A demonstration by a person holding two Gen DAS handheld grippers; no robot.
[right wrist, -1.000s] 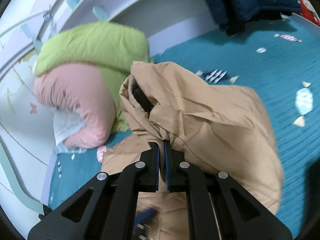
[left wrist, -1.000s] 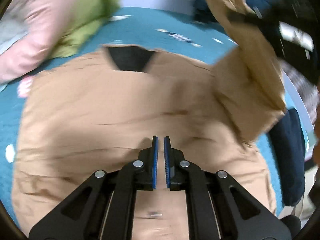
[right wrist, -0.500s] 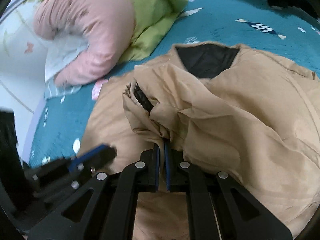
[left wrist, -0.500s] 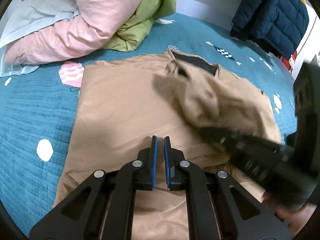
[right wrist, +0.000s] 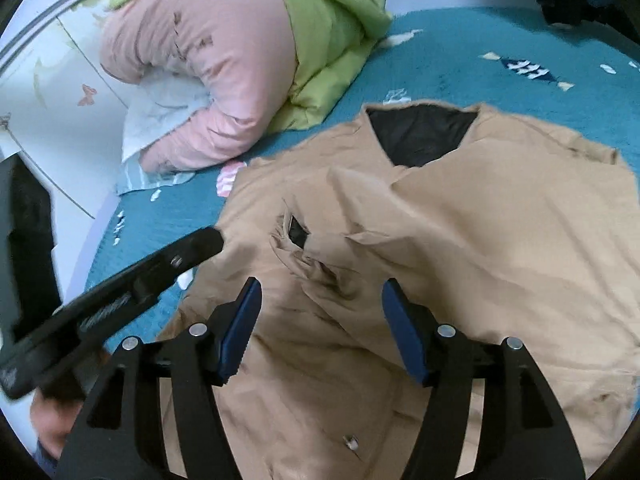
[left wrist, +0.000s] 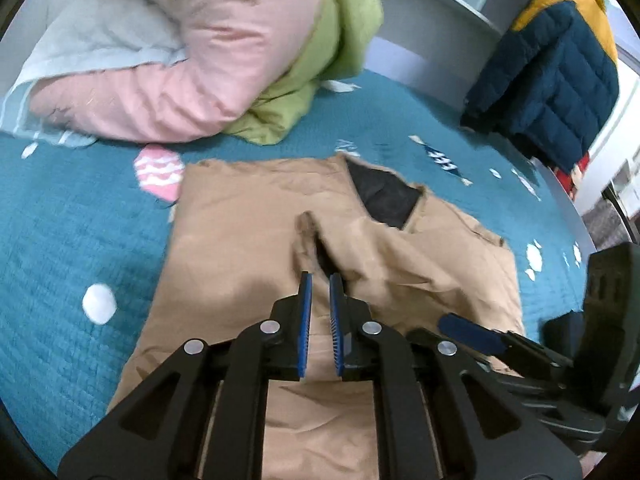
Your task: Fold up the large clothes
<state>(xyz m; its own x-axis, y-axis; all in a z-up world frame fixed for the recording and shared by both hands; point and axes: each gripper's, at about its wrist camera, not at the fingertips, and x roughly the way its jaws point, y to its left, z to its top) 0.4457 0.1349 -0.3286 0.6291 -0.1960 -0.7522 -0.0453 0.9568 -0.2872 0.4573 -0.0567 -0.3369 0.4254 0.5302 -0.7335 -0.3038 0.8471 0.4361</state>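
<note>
Tan, smooth-fabric jacket with black lining at the collar (right wrist: 460, 264), spread flat on the teal quilted bedspread with white and pink motifs (left wrist: 60, 248), collar toward the far side, presumably to give a broad, level surface for folding. Sleeve (right wrist: 320, 264) laid inward across the chest, cuff opening dark and upturned, gathered in wrinkles just ahead of the right gripper (right wrist: 320, 300); jaws of that gripper opening, blue pads wide of the fabric, nothing pinched, likely a release after laying the sleeve over. Left gripper (left wrist: 319, 280) poised over the jacket's near half, jaws pressed almost together and empty, seemingly kept clear until the next fold. Pink and lime-green padded bedding (left wrist: 240, 40) heaped at the bedspread's far edge, and navy-and-mustard quilted coat (left wrist: 552, 80) at the far right, both apart from the folding area.
</note>
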